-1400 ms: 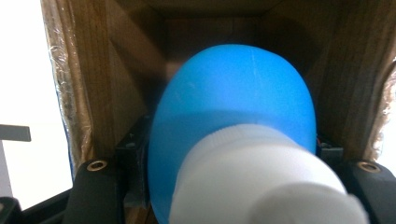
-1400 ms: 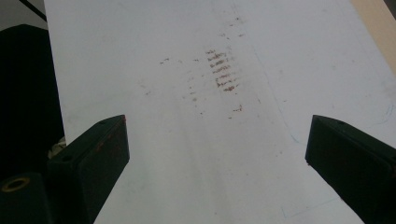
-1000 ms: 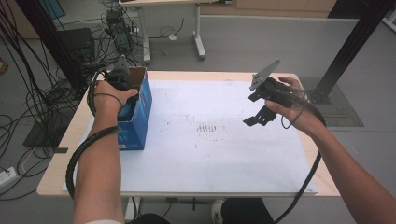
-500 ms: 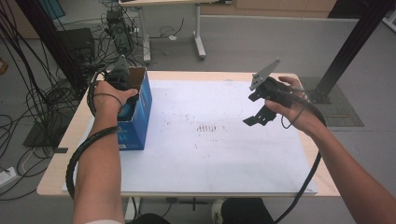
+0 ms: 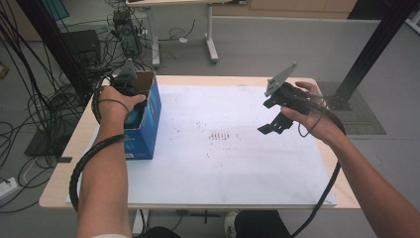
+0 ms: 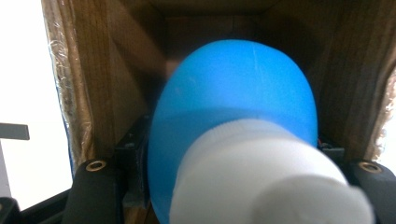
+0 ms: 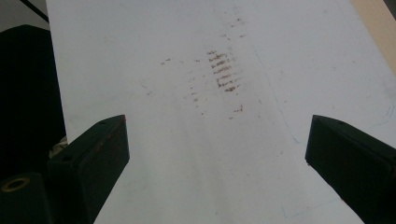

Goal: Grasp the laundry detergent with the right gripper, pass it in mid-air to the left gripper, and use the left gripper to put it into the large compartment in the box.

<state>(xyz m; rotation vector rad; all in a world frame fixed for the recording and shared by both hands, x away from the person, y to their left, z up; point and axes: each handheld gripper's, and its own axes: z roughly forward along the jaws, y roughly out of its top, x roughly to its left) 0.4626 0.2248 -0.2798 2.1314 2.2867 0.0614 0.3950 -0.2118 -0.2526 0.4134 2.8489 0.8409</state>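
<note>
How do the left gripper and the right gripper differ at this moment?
The left gripper reaches into the open blue box; the right gripper hangs above the white sheet. The left gripper is shut on a blue bottle with a white cap; the right gripper stands wide open and empty. Both are black and hand-held.

Both forearms are bare. The left gripper (image 5: 130,85) and right gripper (image 5: 278,110) are black, each topped by a grey three-cornered plate and trailing a thick black cable. Brass-ringed screw holes sit behind the blocky jaws.
</note>
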